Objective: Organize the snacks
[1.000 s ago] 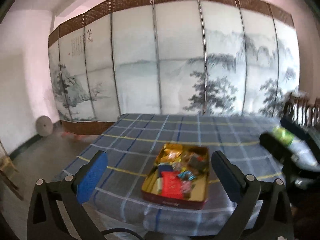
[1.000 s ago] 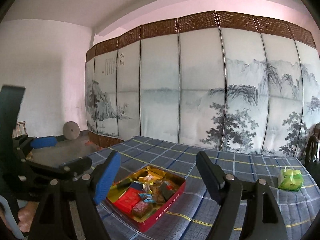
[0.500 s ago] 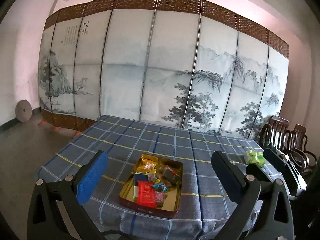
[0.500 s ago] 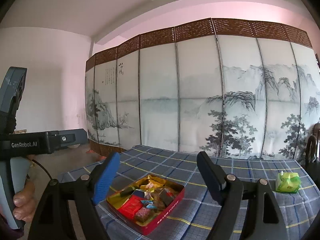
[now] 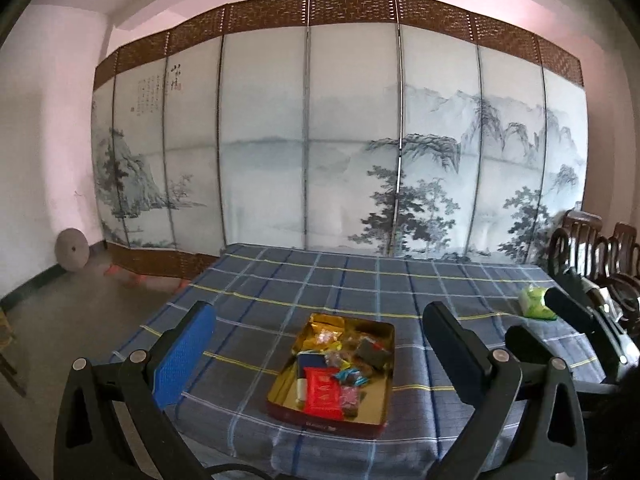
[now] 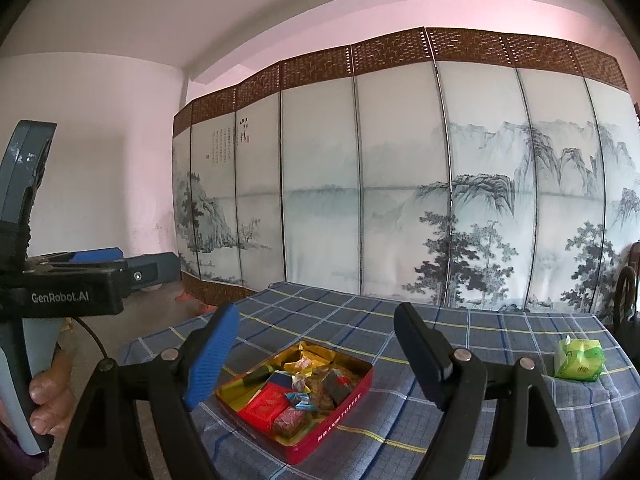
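A red tin (image 5: 372, 426) (image 6: 344, 402) with a gold inside sits near the front of a table with a blue plaid cloth (image 5: 360, 280). It holds several wrapped snacks, among them a red packet (image 5: 322, 390) (image 6: 266, 402). A green packet (image 5: 534, 302) (image 6: 578, 360) lies alone at the table's right side. My left gripper (image 5: 316, 346) is open and empty, held above and short of the tin. My right gripper (image 6: 316, 350) is open and empty, also short of the tin. The right gripper shows at the right edge of the left wrist view (image 5: 568, 320).
A painted folding screen (image 5: 320, 140) stands right behind the table. Dark wooden chairs (image 5: 588, 240) stand at the right. A round stone disc (image 5: 71, 249) leans on the left wall. The left gripper's body (image 6: 72, 288) and the hand on it fill the right view's left side.
Both cameras have swung and tilted while the grippers stay open. The tin and the green packet have not moved on the table.
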A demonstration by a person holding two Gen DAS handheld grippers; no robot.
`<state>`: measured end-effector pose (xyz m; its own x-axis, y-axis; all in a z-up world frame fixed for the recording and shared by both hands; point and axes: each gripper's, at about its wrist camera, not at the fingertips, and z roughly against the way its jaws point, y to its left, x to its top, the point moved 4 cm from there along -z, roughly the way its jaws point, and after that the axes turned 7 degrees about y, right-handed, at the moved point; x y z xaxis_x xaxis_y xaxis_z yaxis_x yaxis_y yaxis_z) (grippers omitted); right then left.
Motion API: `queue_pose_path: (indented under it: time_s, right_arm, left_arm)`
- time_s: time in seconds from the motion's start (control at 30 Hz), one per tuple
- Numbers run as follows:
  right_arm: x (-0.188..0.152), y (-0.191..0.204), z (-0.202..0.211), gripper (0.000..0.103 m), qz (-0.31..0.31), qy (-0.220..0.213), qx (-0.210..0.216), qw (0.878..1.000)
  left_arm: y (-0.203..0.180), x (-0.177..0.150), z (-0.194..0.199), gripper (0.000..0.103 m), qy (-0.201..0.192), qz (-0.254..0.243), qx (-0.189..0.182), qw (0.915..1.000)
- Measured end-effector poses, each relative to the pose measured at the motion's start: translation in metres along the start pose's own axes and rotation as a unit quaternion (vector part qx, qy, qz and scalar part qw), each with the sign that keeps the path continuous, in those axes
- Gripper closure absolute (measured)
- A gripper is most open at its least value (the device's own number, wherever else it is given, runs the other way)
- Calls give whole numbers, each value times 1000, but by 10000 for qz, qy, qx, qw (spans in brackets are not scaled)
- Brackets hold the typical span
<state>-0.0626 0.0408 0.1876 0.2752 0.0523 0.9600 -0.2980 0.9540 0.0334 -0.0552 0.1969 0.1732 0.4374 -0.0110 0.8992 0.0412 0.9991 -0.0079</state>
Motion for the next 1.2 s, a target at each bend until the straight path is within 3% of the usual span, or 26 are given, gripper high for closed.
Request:
queue_pose_path:
  time_s: [0.23, 0.47, 0.97, 1.2]
  right_arm:
    - [-3, -4, -2, 21, -56, 104, 31, 9999]
    - [-9, -8, -9, 21, -122, 265, 68, 9996]
    - [-25, -29, -22, 21, -352, 571, 38, 9977]
    - [-53, -88, -44, 21, -700, 1123, -328, 9907]
  left_arm:
    - [2, -5, -7, 0, 112, 130, -190, 9997]
    - [-1, -13, -19, 0, 317, 22, -9, 9995]
    - [-7, -38, -61, 0, 1000, 68, -40, 9950]
    - [-9, -60, -88, 0, 1602, 83, 12, 9871]
